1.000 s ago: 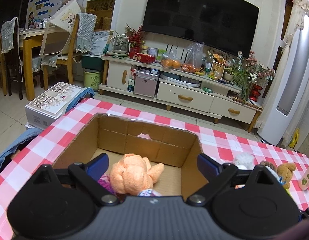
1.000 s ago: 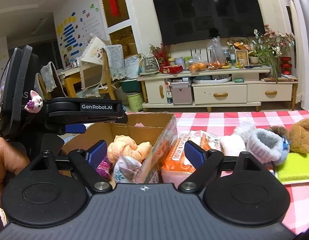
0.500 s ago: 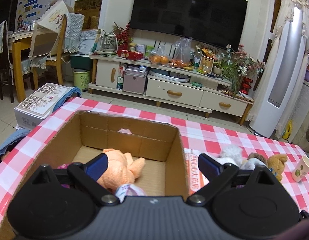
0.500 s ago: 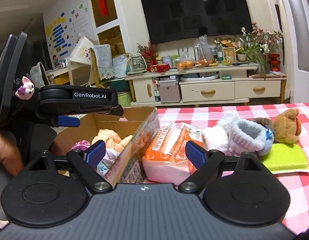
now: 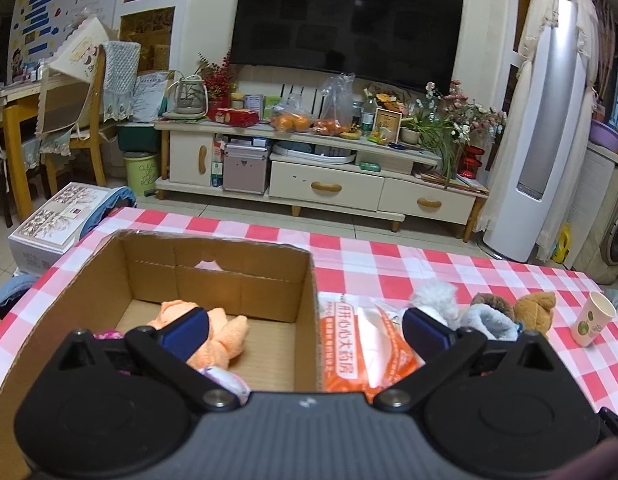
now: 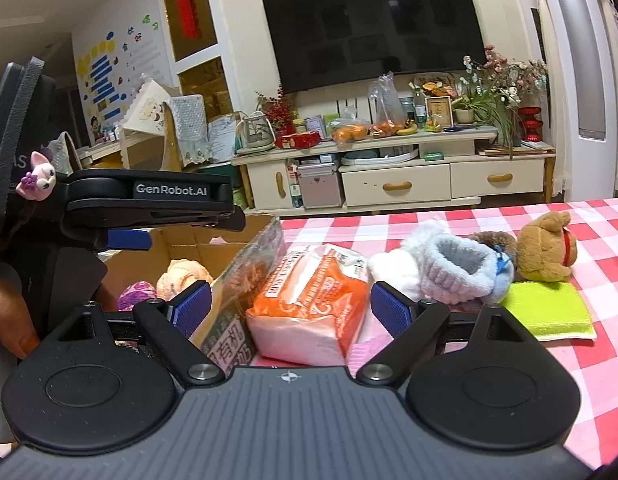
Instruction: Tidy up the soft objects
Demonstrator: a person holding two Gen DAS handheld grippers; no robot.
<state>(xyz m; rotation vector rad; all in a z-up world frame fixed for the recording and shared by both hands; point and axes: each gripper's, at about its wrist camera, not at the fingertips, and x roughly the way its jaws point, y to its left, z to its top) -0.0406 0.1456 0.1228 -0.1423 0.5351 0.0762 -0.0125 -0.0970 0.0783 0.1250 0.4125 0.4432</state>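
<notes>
An open cardboard box [image 5: 245, 256] stands on the red-checked table [image 5: 389, 256]. An orange plush toy [image 5: 225, 326] and a purple soft item [image 6: 135, 294] lie inside it. Right of the box lies an orange tissue pack [image 5: 361, 344], also in the right wrist view [image 6: 309, 304]. Beyond it are a white fluffy slipper [image 6: 449, 270], a brown teddy bear [image 6: 545, 246] and a green sponge cloth [image 6: 545, 310]. My left gripper [image 5: 305, 330] is open and empty above the box's right wall. My right gripper [image 6: 291, 310] is open and empty, facing the tissue pack.
A paper cup [image 5: 593, 318] stands at the table's right side. The left gripper's body [image 6: 149, 204] fills the left of the right wrist view. A TV cabinet [image 5: 325, 172], chairs and a floor air conditioner [image 5: 545, 128] stand beyond the table.
Both grippers have shifted right. The left one moved from over the box's middle to its right wall, the right one from the box's corner towards the tissue pack. Both stayed open.
</notes>
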